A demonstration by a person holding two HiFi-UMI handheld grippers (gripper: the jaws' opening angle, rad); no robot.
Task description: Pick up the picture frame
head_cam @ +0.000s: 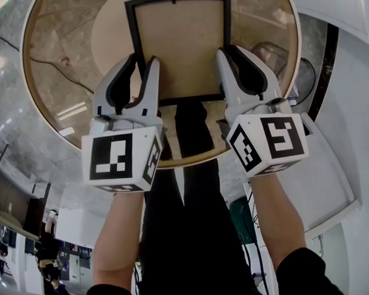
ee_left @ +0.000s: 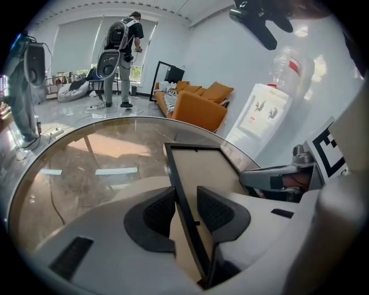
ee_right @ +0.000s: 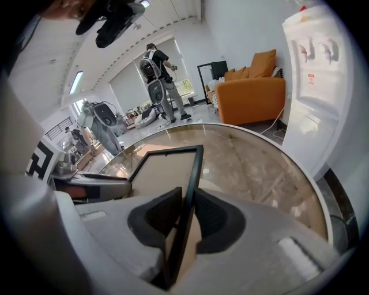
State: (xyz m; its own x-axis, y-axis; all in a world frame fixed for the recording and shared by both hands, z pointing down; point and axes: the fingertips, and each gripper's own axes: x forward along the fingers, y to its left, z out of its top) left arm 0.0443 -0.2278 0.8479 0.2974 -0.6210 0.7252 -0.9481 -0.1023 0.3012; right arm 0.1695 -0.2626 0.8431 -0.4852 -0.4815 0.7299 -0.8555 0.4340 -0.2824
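A picture frame (head_cam: 181,47) with a black rim and a brown backing lies back-up on the round glass table (head_cam: 48,58). My left gripper (head_cam: 140,61) straddles the frame's left rail near the lower corner. In the left gripper view the rail (ee_left: 179,184) runs between the pads with a thin gap still showing, so the left gripper (ee_left: 185,201) is open around it. My right gripper (head_cam: 231,51) sits on the right rail near the other lower corner. In the right gripper view both pads press the black rail (ee_right: 193,167), so the right gripper (ee_right: 187,207) is shut on it.
The table's near rim (head_cam: 191,159) lies just behind the grippers, with the person's dark legs (head_cam: 187,222) below. A water dispenser (ee_left: 262,112) and an orange sofa (ee_left: 199,106) stand beyond the table. A person with a backpack (ee_left: 121,52) stands by the far windows.
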